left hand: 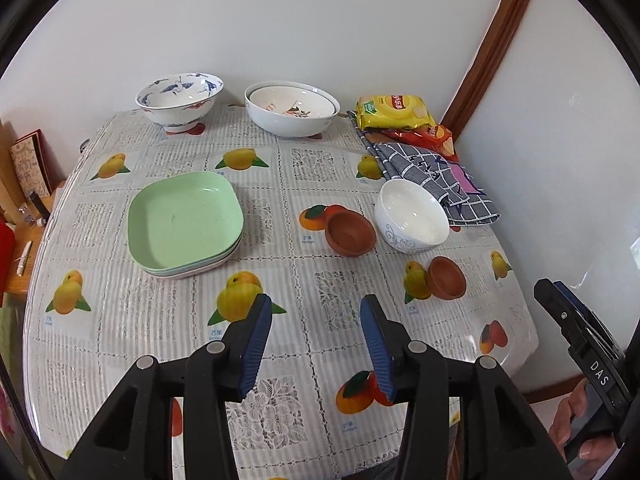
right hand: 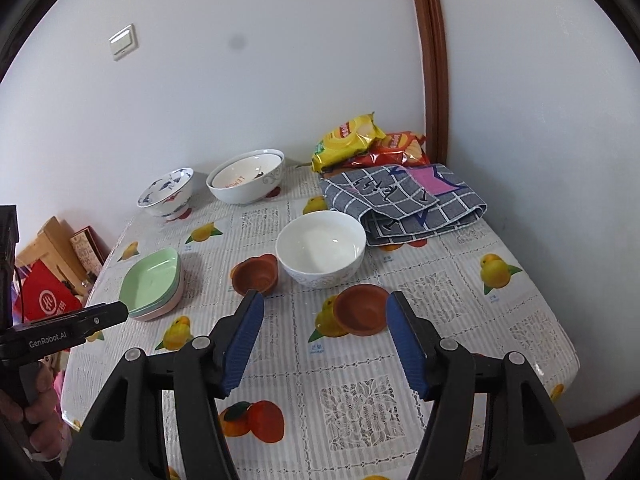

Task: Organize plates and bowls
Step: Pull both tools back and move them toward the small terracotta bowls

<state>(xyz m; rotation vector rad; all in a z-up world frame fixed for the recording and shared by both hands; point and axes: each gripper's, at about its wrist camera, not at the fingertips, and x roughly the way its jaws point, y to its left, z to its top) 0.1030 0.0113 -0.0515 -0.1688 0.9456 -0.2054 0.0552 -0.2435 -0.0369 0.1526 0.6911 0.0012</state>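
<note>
A stack of square plates with a green one on top [left hand: 185, 222] [right hand: 154, 282] lies left of centre. Two small brown bowls [left hand: 350, 232] [left hand: 446, 278] sit to its right, also in the right wrist view [right hand: 256, 274] [right hand: 362, 314]. A white bowl [left hand: 412, 216] [right hand: 320, 248] stands beside them. At the back are a blue-patterned bowl [left hand: 178, 100] [right hand: 166, 192] and two nested white bowls [left hand: 292, 108] [right hand: 246, 176]. My left gripper [left hand: 316, 312] is open and empty above the table's near part. My right gripper [right hand: 324, 308] is open and empty, just in front of the nearer brown bowl.
The table wears a fruit-print cloth [left hand: 280, 184] [right hand: 460, 300]. A folded grey checked towel [left hand: 436, 178] [right hand: 404, 200] and snack bags [left hand: 394, 112] [right hand: 348, 138] lie at the back right by the wall. Boxes and a red bag [right hand: 44, 300] stand left of the table.
</note>
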